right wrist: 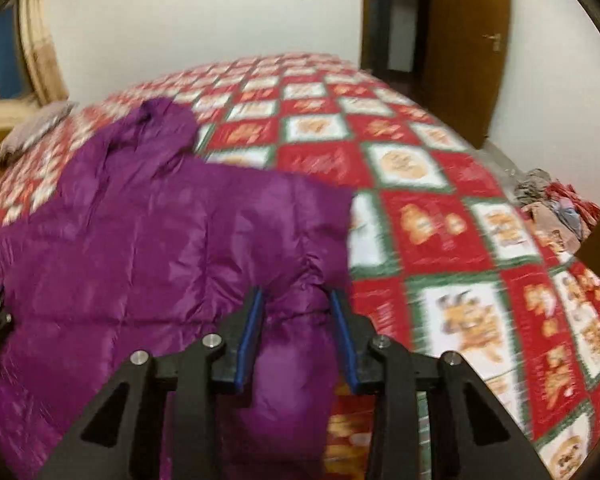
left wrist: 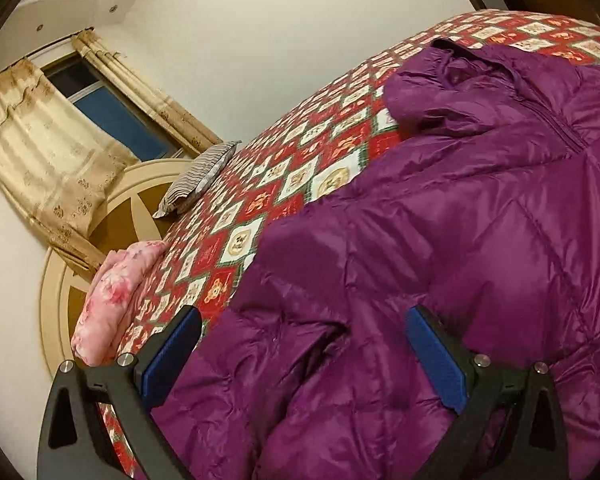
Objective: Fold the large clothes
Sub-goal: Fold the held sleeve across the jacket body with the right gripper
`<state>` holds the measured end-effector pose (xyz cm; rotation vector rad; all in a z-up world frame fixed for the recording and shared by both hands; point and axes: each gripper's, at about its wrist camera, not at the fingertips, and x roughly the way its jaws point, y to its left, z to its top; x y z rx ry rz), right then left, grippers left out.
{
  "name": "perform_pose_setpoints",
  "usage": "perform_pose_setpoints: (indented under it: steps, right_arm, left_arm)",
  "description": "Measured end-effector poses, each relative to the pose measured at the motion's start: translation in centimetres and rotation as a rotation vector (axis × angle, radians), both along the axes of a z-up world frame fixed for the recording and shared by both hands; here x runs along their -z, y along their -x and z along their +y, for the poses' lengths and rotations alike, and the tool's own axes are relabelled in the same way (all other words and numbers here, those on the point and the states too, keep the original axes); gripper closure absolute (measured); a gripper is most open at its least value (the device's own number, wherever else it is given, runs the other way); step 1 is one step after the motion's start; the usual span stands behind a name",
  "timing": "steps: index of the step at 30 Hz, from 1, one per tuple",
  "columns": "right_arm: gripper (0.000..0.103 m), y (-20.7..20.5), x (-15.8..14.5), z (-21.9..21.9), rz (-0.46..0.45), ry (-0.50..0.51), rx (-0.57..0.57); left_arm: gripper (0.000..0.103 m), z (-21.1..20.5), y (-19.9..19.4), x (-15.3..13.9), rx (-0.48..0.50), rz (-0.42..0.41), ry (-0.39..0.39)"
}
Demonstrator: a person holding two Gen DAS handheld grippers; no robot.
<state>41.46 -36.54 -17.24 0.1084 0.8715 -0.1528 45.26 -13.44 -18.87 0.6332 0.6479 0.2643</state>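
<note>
A puffy purple hooded jacket [left wrist: 460,220] lies spread on the bed, its hood [left wrist: 440,92] toward the far side. My left gripper [left wrist: 304,322] hovers low over the jacket's near edge. It is open wide, and its blue pads [left wrist: 432,356] are apart from the crumpled fabric between them. In the right wrist view the same jacket [right wrist: 140,240] fills the left half, with its hood [right wrist: 160,120] at the top. My right gripper [right wrist: 298,300] is shut on the jacket's sleeve [right wrist: 296,344]. The sleeve bulges between the pads and puckers at the fingertips.
A red, white and green checked bedspread [right wrist: 420,200] covers the bed. A striped pillow [left wrist: 200,178] and a folded pink floral quilt [left wrist: 112,300] lie by the headboard. A heap of clothes [right wrist: 556,208] sits at the bed's right edge, with a wooden door [right wrist: 460,60] behind.
</note>
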Motion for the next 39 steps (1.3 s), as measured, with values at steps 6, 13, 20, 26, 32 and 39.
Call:
perform_pose_setpoints:
  steps: [6,13,20,26,32,39]
  right_arm:
    - [0.065,0.0,0.8,-0.1,0.021,0.041,-0.016]
    - [0.065,1.2,-5.1,-1.4,-0.171,0.027,0.064]
    - [0.068,-4.2,-0.9,-1.0,-0.013,0.033,0.055]
    - [0.068,-4.0,1.2,-0.5,0.012,0.078,0.028]
    - [0.061,-0.1,-4.3,-0.4,-0.051,0.003,0.016]
    - [0.06,3.2,-2.4,4.1,-0.051,0.021,-0.085]
  left_arm:
    - [0.001,0.3,0.5,-0.9,0.012,-0.009,0.045]
    - [0.001,-0.7,1.1,-5.2,0.052,-0.099,0.185]
    - [0.001,-1.4,-3.5,0.7,-0.013,0.052,0.124]
    - [0.001,-1.4,-3.7,0.5,-0.015,0.05,0.126]
    - [0.001,0.1,1.4,-5.7,0.065,-0.056,0.242]
    - [0.001,-2.0,2.5,-1.5,0.092,0.072,0.221]
